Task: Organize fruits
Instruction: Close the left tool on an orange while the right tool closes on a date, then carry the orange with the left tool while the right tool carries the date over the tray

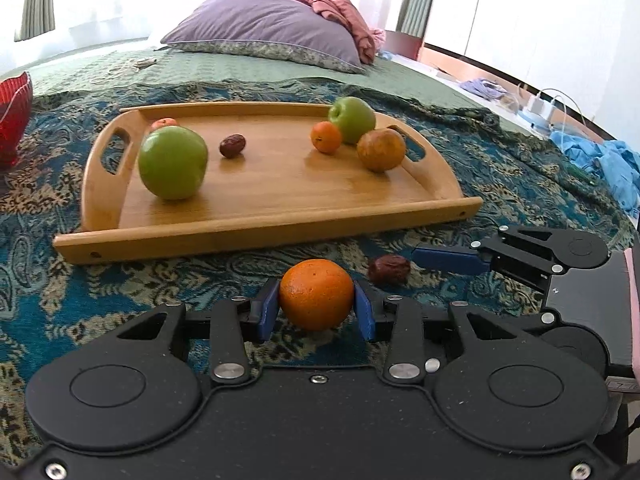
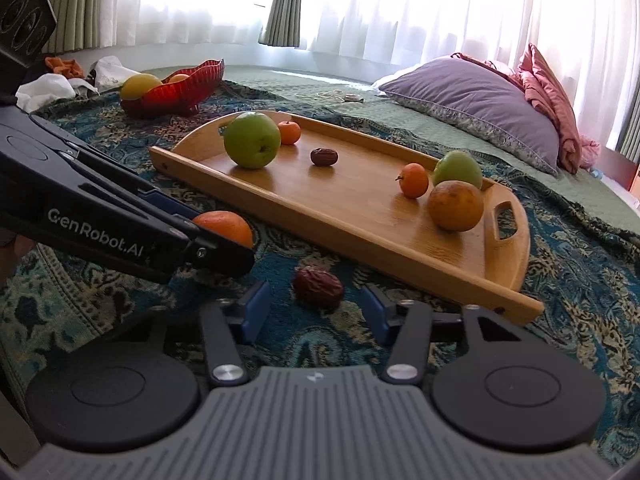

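My left gripper (image 1: pixel 316 306) is shut on an orange (image 1: pixel 316 294) just above the patterned blanket, in front of the wooden tray (image 1: pixel 260 236). The orange also shows in the right wrist view (image 2: pixel 226 226). My right gripper (image 2: pixel 316 306) is open, with a red date (image 2: pixel 318 286) lying on the blanket between its fingertips; the date also shows in the left wrist view (image 1: pixel 389 269). The tray (image 2: pixel 500 280) holds two green apples (image 1: pixel 173 162) (image 1: pixel 352 119), small tangerines (image 1: pixel 326 137), a date (image 1: pixel 232 145) and a brownish orange fruit (image 1: pixel 381 149).
A red glass bowl (image 2: pixel 176 94) with fruit stands on the blanket at the far left. A purple pillow (image 2: pixel 476 100) and pink cloth lie behind the tray. Blue cloth (image 1: pixel 604 164) and cables lie at the bed's right edge.
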A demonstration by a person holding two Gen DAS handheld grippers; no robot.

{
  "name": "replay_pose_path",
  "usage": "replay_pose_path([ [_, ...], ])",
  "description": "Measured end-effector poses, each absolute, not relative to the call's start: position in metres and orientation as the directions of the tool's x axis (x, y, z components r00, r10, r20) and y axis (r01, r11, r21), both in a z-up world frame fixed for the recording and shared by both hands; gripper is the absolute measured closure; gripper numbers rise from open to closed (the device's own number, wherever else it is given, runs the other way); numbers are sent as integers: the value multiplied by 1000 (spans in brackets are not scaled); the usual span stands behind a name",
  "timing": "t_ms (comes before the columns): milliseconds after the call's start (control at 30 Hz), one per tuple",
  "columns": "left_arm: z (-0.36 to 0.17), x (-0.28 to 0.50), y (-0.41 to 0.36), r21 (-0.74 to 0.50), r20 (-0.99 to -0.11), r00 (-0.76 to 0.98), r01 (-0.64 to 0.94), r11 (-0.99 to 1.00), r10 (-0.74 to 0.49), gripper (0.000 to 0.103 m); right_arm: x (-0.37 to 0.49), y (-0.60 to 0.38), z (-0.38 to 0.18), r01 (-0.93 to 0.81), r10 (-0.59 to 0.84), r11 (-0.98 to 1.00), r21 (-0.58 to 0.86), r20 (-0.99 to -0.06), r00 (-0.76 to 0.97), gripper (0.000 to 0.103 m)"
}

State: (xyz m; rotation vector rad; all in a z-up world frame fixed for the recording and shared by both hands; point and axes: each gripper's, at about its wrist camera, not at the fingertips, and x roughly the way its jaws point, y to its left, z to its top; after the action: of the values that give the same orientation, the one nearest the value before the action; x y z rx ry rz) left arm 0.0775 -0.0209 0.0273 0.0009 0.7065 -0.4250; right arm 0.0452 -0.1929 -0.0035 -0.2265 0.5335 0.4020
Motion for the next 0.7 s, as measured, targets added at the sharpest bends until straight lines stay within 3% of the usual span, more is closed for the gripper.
replay_pose_path([
  [233, 27, 79, -18, -134, -633, 687, 357, 924, -357, 65, 51, -192, -3, -384, 286, 920, -80, -535, 795, 51],
  [700, 23, 84, -19, -102, -634, 707, 326, 940, -314, 65, 54, -184, -2, -370, 293, 929, -29, -554, 780, 53],
])
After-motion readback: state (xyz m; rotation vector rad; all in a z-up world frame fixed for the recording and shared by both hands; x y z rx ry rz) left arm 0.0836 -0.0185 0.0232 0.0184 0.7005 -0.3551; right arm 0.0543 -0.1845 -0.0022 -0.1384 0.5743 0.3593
